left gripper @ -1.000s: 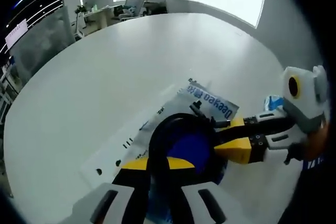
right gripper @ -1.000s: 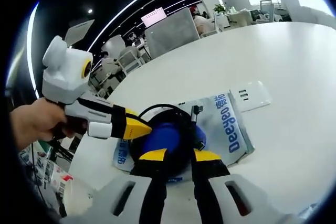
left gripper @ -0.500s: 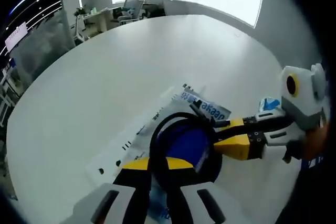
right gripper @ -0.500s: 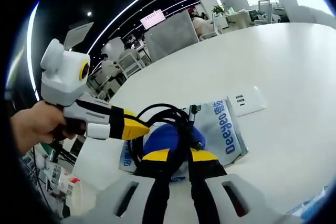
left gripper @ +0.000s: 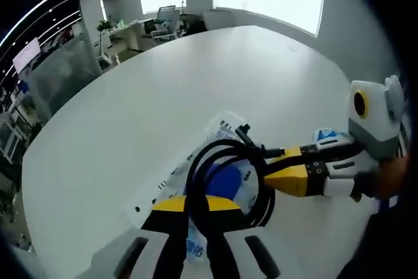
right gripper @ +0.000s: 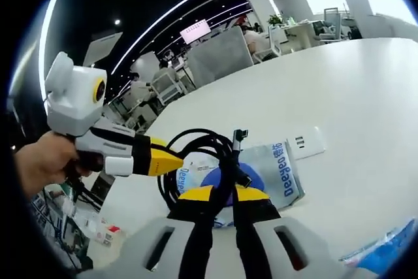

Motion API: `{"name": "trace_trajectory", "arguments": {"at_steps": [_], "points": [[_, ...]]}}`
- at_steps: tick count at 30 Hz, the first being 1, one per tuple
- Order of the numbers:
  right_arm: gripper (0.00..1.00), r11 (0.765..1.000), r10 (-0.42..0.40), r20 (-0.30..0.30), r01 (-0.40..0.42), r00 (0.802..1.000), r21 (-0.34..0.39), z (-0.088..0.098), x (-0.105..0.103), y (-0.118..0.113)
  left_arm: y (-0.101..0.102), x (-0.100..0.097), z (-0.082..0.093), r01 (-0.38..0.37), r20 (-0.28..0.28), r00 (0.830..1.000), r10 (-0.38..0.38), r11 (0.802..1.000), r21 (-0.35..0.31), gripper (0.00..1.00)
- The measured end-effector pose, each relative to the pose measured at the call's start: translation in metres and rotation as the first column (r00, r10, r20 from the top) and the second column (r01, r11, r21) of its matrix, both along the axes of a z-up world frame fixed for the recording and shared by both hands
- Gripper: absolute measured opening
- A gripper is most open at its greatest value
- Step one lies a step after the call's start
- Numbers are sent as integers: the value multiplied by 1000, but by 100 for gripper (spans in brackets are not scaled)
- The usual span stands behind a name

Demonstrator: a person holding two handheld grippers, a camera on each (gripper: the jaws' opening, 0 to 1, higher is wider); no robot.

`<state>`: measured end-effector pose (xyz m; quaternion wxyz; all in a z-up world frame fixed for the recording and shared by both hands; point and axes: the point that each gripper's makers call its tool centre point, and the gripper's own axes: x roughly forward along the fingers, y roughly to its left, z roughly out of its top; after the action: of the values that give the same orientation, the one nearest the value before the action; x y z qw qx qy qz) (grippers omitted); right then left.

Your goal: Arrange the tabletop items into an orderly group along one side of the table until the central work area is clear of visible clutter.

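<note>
Table: the big white table [left gripper: 163, 89] runs wide and bare behind the action; the clutter sits near the grippers.
Pouch: a printed plastic pouch [right gripper: 277, 168] lies flat on the table, a blue patch showing through it, partly under the cable. Thin, light and slick by the look of it, so likely to slide or flop; an edge pinch should do.
Cable: a coiled black cable [left gripper: 228, 178] hangs in loops just above the pouch, plug ends sticking up. Soft and springy, probably light; the loops will sag and may spill open unless several strands are taken together.
White slab: a small white slab [right gripper: 305, 143] with dark slots rests just beside the pouch.
Left gripper: the left gripper [left gripper: 196, 208] has its jaws pressed together on the near side of the coil.
Right gripper: the right gripper [right gripper: 222, 195] is likewise pinching strands of the coil from the other side.
Change: against half a second ago, the coil has come up off the pouch and opened into looser loops, and more of the pouch shows beneath it.
</note>
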<state>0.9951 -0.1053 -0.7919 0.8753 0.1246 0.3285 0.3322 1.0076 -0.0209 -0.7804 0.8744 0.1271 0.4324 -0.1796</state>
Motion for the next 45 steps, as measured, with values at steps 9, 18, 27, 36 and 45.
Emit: {"name": "trace_trajectory", "arguments": {"at_steps": [9, 18, 27, 36, 45], "points": [[5, 999, 33, 54, -32, 998, -15, 32, -27, -11, -10, -31, 30, -38, 40, 998, 39, 999, -20, 6], [5, 999, 32, 75, -32, 997, -7, 50, -56, -36, -35, -61, 49, -31, 56, 998, 32, 999, -24, 6], [5, 1000, 20, 106, -19, 994, -11, 59, -87, -63, -61, -92, 57, -21, 74, 997, 24, 999, -40, 6], [4, 999, 22, 121, -17, 992, -42, 54, -119, -95, -91, -122, 45, -13, 62, 998, 19, 996, -93, 6], [4, 998, -4, 96, 9, 995, -56, 38, -146, -123, -119, -151, 28, 3, 36, 999, 1, 994, -114, 6]]}}
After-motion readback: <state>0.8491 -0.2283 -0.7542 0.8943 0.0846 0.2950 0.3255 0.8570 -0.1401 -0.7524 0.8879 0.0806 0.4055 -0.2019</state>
